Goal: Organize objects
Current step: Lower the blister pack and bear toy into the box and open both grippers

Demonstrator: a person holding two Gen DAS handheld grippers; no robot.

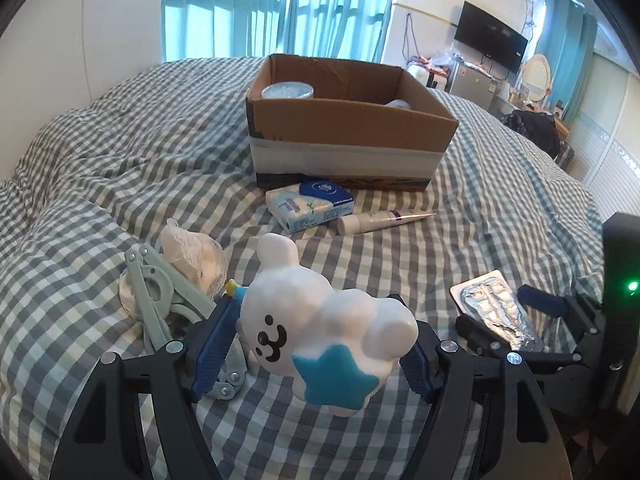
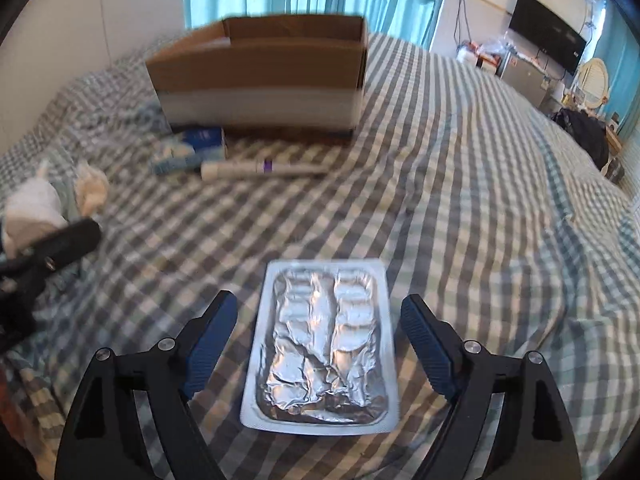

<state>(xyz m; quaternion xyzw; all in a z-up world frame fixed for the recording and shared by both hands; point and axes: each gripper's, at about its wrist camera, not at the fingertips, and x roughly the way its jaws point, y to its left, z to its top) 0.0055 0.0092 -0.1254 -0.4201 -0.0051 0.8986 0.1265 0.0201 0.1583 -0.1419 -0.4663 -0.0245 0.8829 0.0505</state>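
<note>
- Left wrist view: the left gripper (image 1: 320,332) has its fingers clamped on a white bear toy (image 1: 320,320) with a blue star, held above the checked bed (image 1: 120,152). A cardboard box (image 1: 344,128) stands farther back, with a tissue pack (image 1: 310,204) and a tube (image 1: 380,220) lying before it. Green clips (image 1: 160,300) lie at the left.
- Right wrist view: the right gripper (image 2: 320,344) has its fingers apart, on either side of a foil blister pack (image 2: 324,352) lying flat on the bed, not touching it.

Daylight comes through the teal curtains (image 1: 276,8) far ahead of my grippers, cool and soft, with faint shadows. My left view is sharp; my right view smears the cardboard box (image 2: 260,76) ahead. Foil on the blister pack (image 2: 324,348) between my right fingers glares. Edges bend into black corners.
</note>
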